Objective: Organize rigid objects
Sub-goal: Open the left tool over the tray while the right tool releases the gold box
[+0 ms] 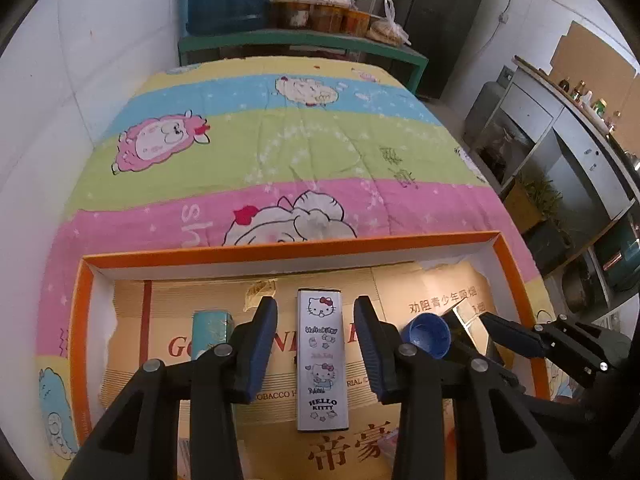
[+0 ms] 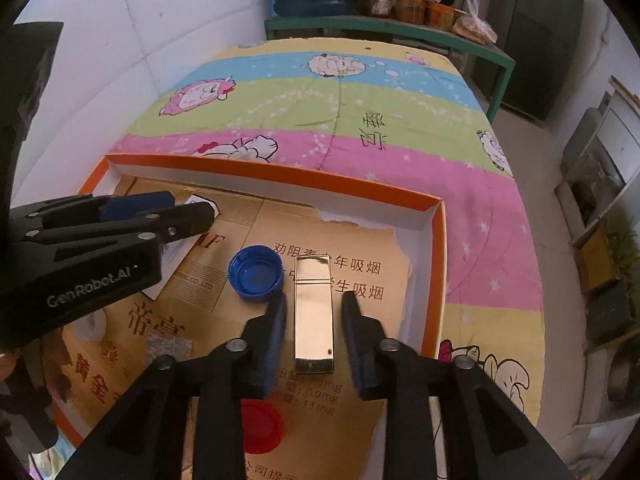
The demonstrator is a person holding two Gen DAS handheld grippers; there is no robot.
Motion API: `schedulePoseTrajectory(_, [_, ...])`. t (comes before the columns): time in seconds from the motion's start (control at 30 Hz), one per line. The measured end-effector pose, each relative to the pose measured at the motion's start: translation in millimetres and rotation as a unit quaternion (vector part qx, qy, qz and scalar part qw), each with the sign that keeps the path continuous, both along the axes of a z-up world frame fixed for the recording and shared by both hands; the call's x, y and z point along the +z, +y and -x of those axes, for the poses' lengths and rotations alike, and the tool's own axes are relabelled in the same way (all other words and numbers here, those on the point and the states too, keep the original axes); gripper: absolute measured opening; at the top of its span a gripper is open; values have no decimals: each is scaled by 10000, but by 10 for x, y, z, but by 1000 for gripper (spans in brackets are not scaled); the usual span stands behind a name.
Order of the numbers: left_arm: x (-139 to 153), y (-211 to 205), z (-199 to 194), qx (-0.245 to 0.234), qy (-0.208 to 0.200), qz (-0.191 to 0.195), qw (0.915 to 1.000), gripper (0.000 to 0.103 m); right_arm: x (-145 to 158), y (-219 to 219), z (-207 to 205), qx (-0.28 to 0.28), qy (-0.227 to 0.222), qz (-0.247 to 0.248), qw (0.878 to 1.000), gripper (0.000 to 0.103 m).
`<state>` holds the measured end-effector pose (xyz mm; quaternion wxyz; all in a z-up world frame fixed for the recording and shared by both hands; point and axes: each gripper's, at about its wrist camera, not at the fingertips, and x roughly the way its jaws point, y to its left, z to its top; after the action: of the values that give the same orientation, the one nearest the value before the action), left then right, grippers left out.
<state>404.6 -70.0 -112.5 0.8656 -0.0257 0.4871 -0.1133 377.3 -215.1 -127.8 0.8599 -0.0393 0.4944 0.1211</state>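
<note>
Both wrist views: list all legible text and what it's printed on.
"HELLO KITTY": white box.
"GenRobot.AI": left gripper body.
"帝豪", "TOBACCO", "CO. LTD", "劝阻青少年吸烟": cardboard liner.
"0.9mg", "11mg": liner, blurred.
Quilt characters: unreadable.
Gold box: none.

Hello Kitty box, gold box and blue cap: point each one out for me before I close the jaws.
Hello Kitty box (image 1: 322,360): left wrist view, middle of its printed top face.
Gold box (image 2: 314,314): right wrist view, middle of its shiny top face.
Blue cap (image 2: 256,274): right wrist view, inside of the upturned cap.

Left tongs (image 1: 316,344) spread wide; right tongs (image 2: 314,340) likewise.
</note>
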Motion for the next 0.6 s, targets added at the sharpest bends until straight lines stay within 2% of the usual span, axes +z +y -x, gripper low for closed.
schedulePoseTrajectory(0.6, [486, 109, 482, 39, -596, 170, 9981, 40, 293, -18, 333, -189, -392, -128, 9990, 34])
